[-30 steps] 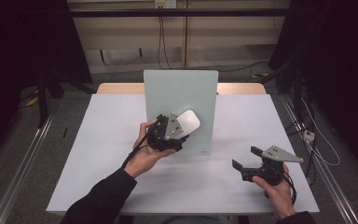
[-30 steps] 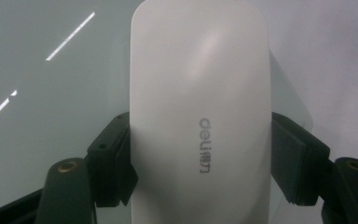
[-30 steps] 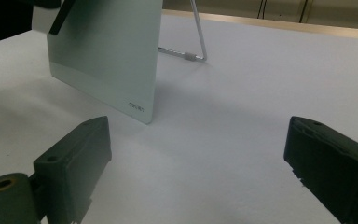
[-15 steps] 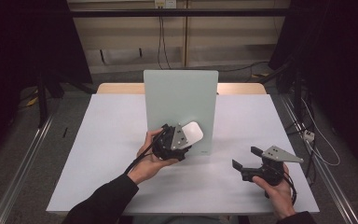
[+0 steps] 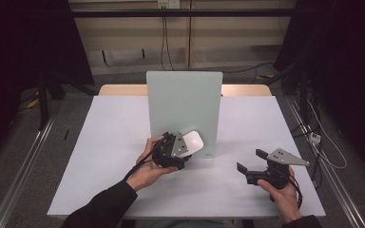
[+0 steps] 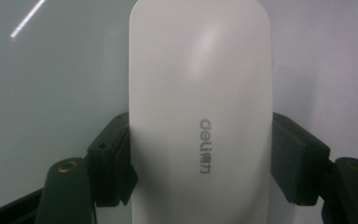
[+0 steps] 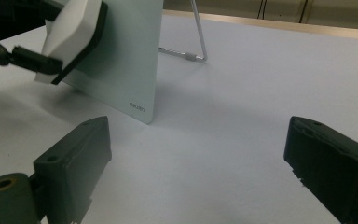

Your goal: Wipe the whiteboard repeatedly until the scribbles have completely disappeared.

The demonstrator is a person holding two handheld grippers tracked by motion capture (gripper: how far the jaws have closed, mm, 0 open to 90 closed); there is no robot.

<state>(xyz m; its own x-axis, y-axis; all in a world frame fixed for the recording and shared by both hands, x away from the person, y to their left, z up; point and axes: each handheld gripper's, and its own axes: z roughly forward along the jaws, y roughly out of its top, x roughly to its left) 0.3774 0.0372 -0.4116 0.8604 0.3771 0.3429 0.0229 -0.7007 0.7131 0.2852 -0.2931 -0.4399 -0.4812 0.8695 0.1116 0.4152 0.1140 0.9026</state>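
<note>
- High view: white table (image 5: 100, 156) at frame centre, dark room around, cables at top. Upright grey-green board (image 5: 183, 107) mid-frame.
- Left gripper view: left gripper (image 6: 200, 163) clamps a white eraser (image 6: 200, 93), centre.
- Right gripper view: right gripper (image 7: 198, 172) spread wide, bottom of frame.

White table (image 5: 100, 142), 1 pale green board (image 5: 183, 102) upright near centre, wire stand (image 7: 198, 44) behind

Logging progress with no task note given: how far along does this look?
Done: the left gripper has the white oblong eraser clamped between its jaws. In hand: it holds the eraser against the lower part of the pale green upright board. Left: the open right gripper rests idle; the goal is unclear.
</note>
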